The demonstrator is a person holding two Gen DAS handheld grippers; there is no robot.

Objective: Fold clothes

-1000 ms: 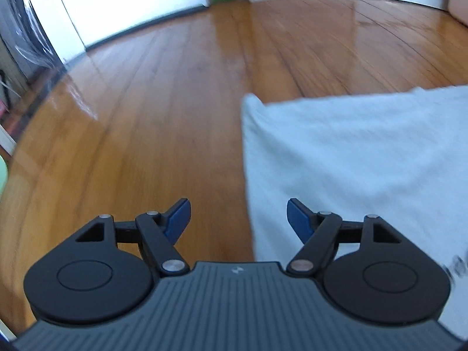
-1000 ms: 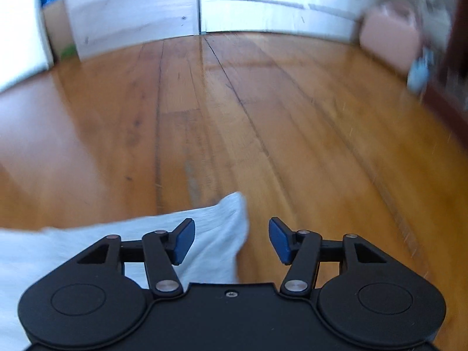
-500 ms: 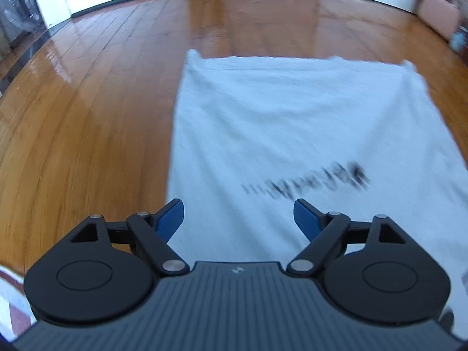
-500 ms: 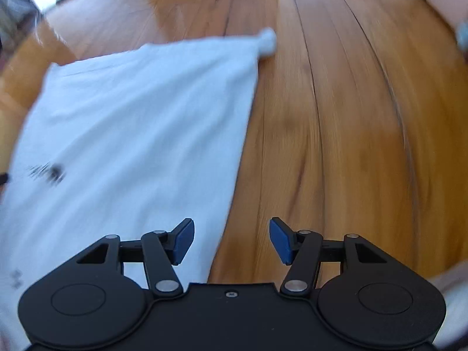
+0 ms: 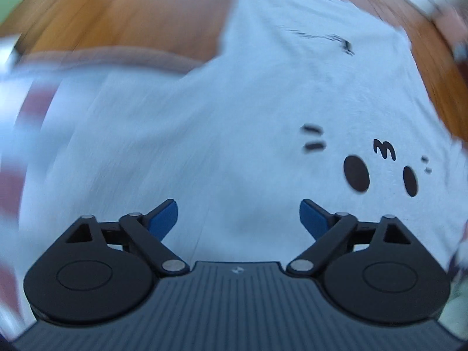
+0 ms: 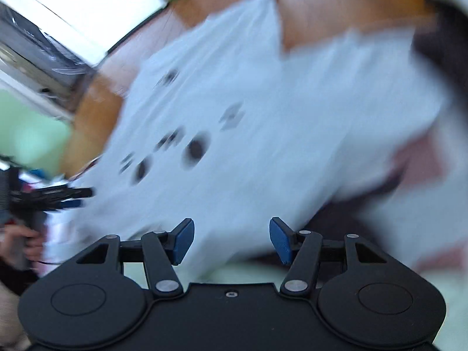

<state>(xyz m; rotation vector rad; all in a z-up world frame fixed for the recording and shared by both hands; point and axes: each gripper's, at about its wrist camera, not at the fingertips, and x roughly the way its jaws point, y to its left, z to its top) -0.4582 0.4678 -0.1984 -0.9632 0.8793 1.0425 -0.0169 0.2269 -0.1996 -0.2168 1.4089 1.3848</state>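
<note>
A white T-shirt [image 5: 234,122] with black printed marks lies spread flat on the wooden floor; both views are blurred by motion. My left gripper [image 5: 238,219] hovers open over the shirt's near part, nothing between its blue pads. The right wrist view shows the same T-shirt [image 6: 263,122] running up and away, one sleeve reaching to the right. My right gripper [image 6: 231,238] is open above the shirt's near edge, holding nothing. The left gripper [image 6: 55,194] shows at the left edge of the right wrist view, held by a hand [image 6: 20,242].
Wooden floor [image 5: 122,17] surrounds the shirt. A red-and-white patterned cloth or mat [image 5: 17,152] lies at the left, under the shirt's near side. A pale green object [image 6: 32,128] and a bright doorway [image 6: 87,8] are at the left in the right wrist view.
Both grippers have swung back toward the shirt's near end and tilted downward; the print that was far away now sits close. Both stay open.
</note>
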